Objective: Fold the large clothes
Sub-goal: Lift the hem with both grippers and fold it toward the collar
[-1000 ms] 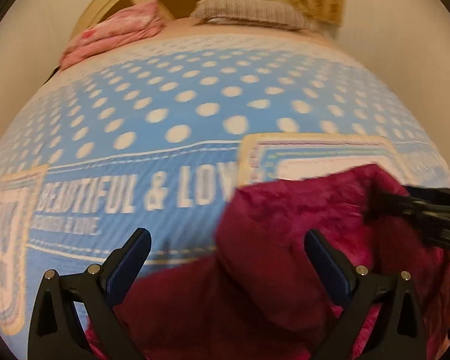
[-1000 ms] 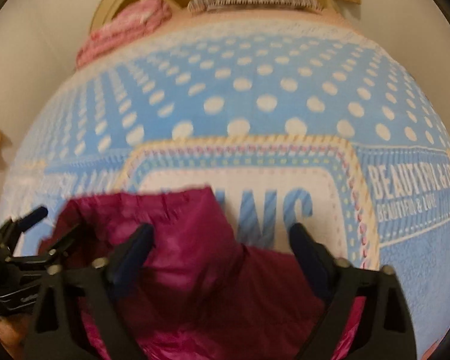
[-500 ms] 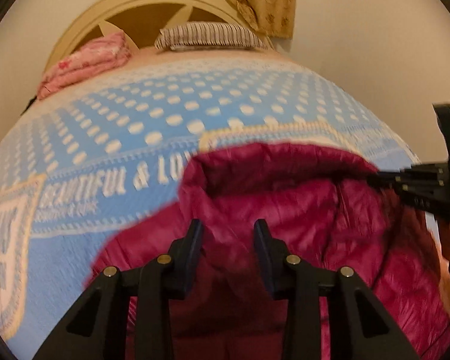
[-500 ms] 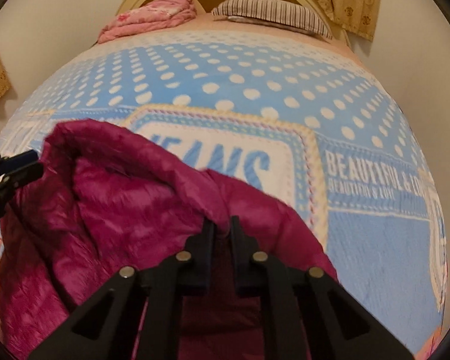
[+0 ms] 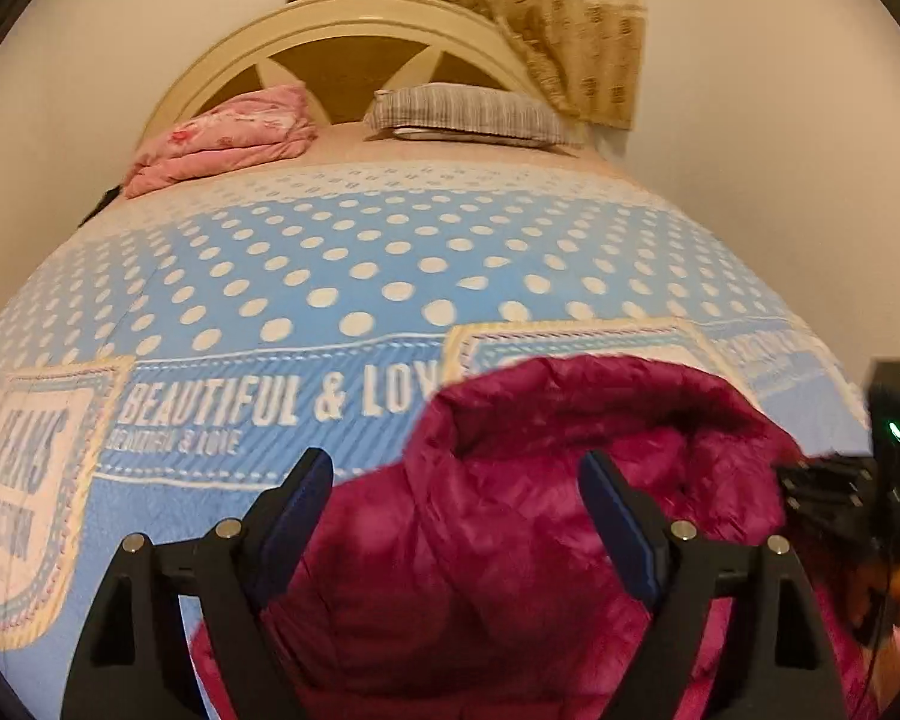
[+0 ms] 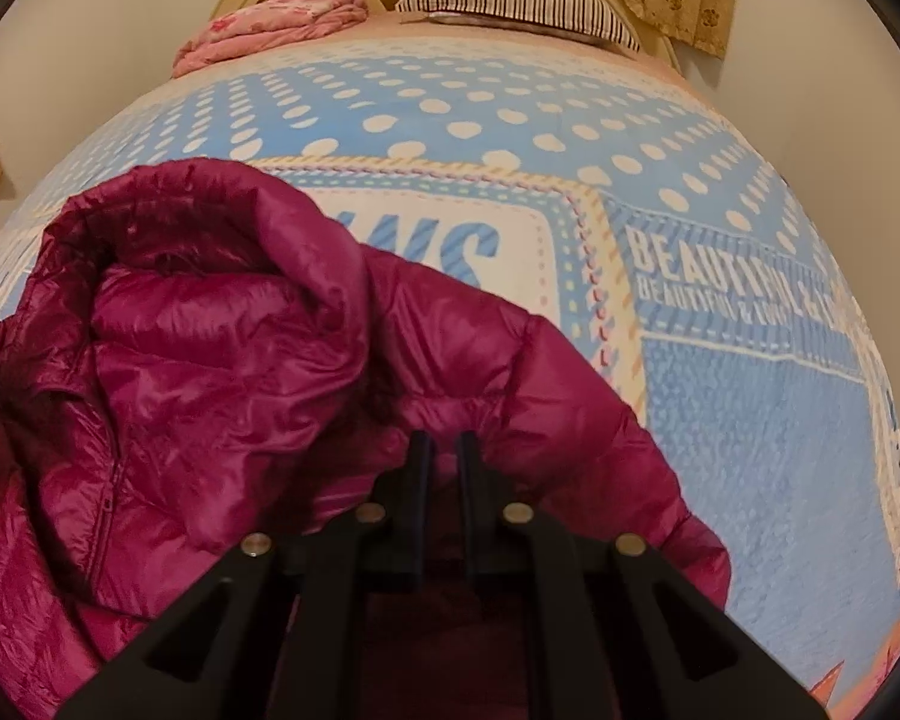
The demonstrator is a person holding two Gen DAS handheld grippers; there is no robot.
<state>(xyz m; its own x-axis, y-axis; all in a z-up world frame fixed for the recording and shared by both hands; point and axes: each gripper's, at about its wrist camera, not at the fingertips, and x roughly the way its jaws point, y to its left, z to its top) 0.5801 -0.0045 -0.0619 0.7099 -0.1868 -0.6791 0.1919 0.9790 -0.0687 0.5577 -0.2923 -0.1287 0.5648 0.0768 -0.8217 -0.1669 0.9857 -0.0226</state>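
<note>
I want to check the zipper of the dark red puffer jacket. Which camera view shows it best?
The right wrist view is best: the zipper runs down the front of the dark red puffer jacket, sharp and unblocked. The left wrist view shows the jacket's hood and body, blurred, with no zipper visible.

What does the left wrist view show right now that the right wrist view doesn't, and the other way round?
Only the left wrist view: the left gripper, whose fingers have just been opening, standing wide over the magenta puffer jacket without pressing it, and the right gripper seen from the side at the frame's right edge.

Only the right wrist view: the right gripper shut on a fold of the jacket, and the jacket's zipper.

Both: the blue dotted bedspread, the pink folded blanket, the striped pillow and the headboard.
</note>
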